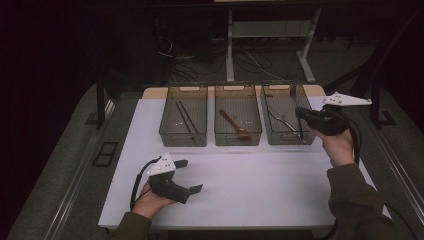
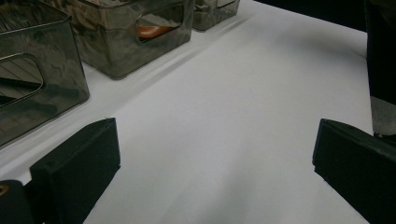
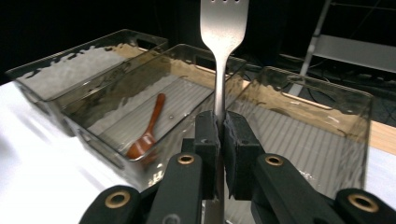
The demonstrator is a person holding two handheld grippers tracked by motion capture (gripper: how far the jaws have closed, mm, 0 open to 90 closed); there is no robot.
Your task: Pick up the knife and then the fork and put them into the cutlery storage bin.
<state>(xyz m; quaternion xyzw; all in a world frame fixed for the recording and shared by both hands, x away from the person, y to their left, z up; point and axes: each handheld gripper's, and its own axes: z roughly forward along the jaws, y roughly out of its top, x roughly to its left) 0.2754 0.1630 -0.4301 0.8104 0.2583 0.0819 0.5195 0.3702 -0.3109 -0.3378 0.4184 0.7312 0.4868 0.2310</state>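
The left tongs (image 1: 187, 176) sit nearest, low over the white bench (image 1: 260, 190) in the person's left hand (image 1: 150, 200). Their jaws stand wide apart and there is nothing between them. In the left gripper view, bare bench lies between the two black jaws.

Farther away, on the right, the right tongs (image 3: 218, 135) are closed tight on a silver fork (image 3: 223, 42). The pads pinch the thin handle, and the wide end with the prongs sticks out past them. In the right gripper view the fork stands straight up, so its long side runs along the tongs and its prongs point away from the hand. In the high view the right tongs (image 1: 302, 114) hang over the right bin (image 1: 287, 137), and the fork is hard to tell there.

At the far edge stand three clear bins in a row. The left bin (image 1: 184, 135) holds dark chopsticks (image 1: 186, 119). The middle bin (image 1: 238, 136) holds a brown spoon (image 3: 147, 133). The right bin holds something thin and shiny.

The fork may go wrong from here. The pads grip only a thin part of the handle, so the heavy end could swing or slip. It could also drop into the middle bin with the spoon, since that bin is just beside the right one.
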